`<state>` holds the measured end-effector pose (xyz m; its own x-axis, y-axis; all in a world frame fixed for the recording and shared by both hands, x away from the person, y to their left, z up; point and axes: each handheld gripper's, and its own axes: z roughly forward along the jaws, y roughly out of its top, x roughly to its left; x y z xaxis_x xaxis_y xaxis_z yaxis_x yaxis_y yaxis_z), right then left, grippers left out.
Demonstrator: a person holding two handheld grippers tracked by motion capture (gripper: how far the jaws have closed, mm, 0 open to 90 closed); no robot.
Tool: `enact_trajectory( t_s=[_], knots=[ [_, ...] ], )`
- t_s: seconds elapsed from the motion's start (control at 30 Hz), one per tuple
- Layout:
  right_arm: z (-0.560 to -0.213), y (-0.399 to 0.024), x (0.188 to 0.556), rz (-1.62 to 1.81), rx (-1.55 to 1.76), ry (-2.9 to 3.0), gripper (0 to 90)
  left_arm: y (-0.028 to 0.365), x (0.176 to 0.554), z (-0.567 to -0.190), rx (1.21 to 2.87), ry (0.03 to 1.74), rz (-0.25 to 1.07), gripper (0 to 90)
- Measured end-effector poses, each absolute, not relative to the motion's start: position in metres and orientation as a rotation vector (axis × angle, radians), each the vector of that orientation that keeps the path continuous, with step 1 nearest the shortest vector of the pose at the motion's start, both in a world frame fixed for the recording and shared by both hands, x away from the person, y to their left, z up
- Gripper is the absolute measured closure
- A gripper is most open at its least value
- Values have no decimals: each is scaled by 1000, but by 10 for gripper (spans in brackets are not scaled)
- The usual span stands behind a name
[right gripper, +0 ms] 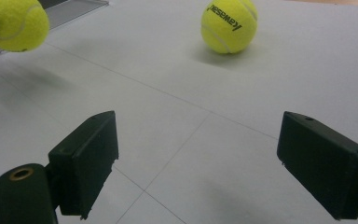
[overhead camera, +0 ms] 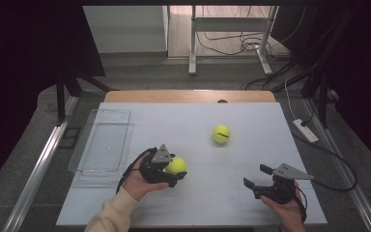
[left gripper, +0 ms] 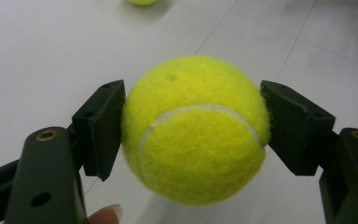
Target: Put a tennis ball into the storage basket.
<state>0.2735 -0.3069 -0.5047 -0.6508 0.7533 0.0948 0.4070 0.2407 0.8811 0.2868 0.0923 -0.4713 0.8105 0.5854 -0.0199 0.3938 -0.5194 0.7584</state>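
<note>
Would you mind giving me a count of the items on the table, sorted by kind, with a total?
Tennis balls: 2, one held in the left gripper as the held ball, and the loose ball lying on the table.
Clear plastic bins: 1, the clear bin at the table's left edge.
Total: 3

left gripper [overhead camera: 174, 170] jaws clamped, right gripper [overhead camera: 257, 177] jaws apart
</note>
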Motion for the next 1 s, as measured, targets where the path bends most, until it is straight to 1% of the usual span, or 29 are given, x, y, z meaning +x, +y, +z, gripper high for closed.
enact_trajectory(
  t_s=[0.37, 1.0],
  knots=[
    [-506, -306, 273, 1371, 1073, 2176, 126, 102, 286, -463, 2117, 725, 354, 271],
    [-507, -306, 274, 1365, 1077, 2177, 126, 113, 283, -453, 2009, 719, 380, 271]
  ],
)
